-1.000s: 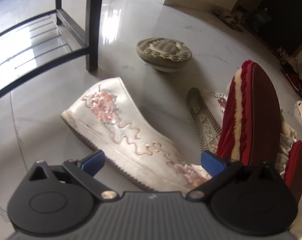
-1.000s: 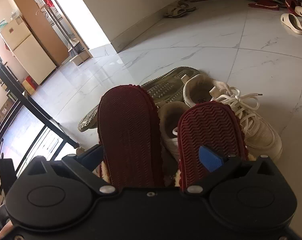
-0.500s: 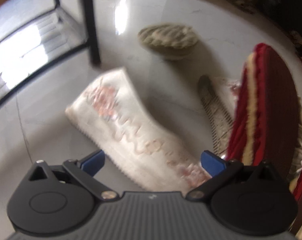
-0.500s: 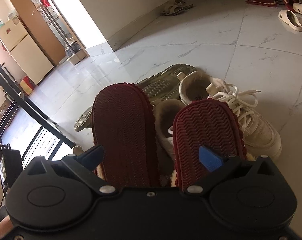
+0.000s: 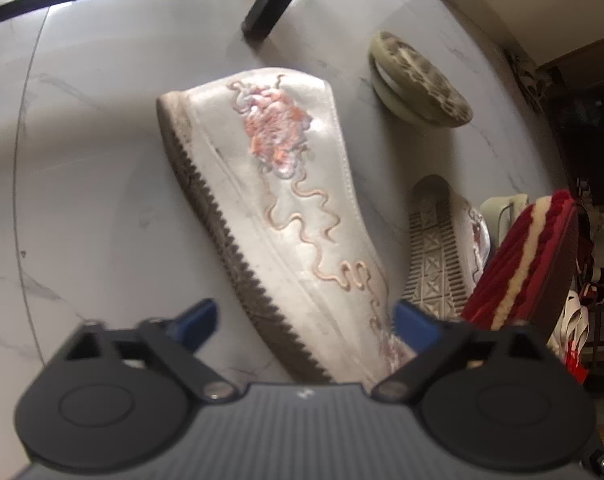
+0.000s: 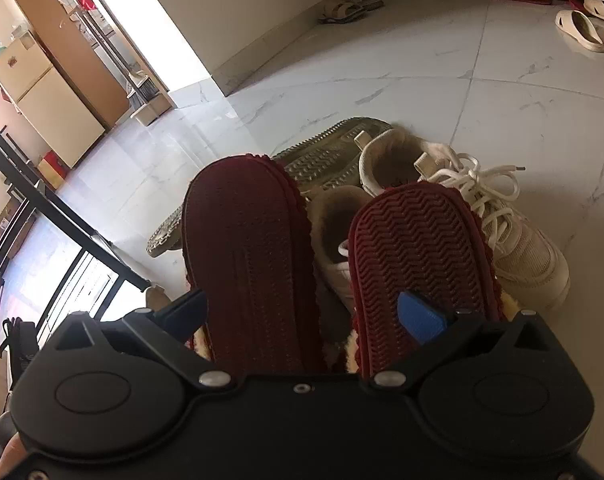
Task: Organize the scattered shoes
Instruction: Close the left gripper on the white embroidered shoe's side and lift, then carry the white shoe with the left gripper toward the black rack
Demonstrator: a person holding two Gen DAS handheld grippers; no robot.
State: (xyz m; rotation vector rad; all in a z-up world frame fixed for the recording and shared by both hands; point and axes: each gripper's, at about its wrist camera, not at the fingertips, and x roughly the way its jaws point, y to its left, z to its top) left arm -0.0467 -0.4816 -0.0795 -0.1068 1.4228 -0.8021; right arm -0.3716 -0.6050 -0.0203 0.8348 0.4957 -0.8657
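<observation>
In the left wrist view, a white embroidered shoe lies on its side on the floor, its heel end between the blue fingertips of my left gripper, which is open. Its mate lies sole-up to the right. In the right wrist view, my right gripper is shut on a pair of red fuzzy slippers, soles facing the camera, held together above the floor. One red slipper also shows at the right of the left wrist view.
A black metal shoe rack stands at the top left. An olive shoe lies sole-up behind the white shoe. White lace-up sneakers and an olive sole lie beneath the slippers. Sandals lie far right.
My left gripper has moved closer over the white embroidered shoe and turned, so the shoe looks larger and steeper. My right gripper has kept hold of the red slippers, almost unmoved.
</observation>
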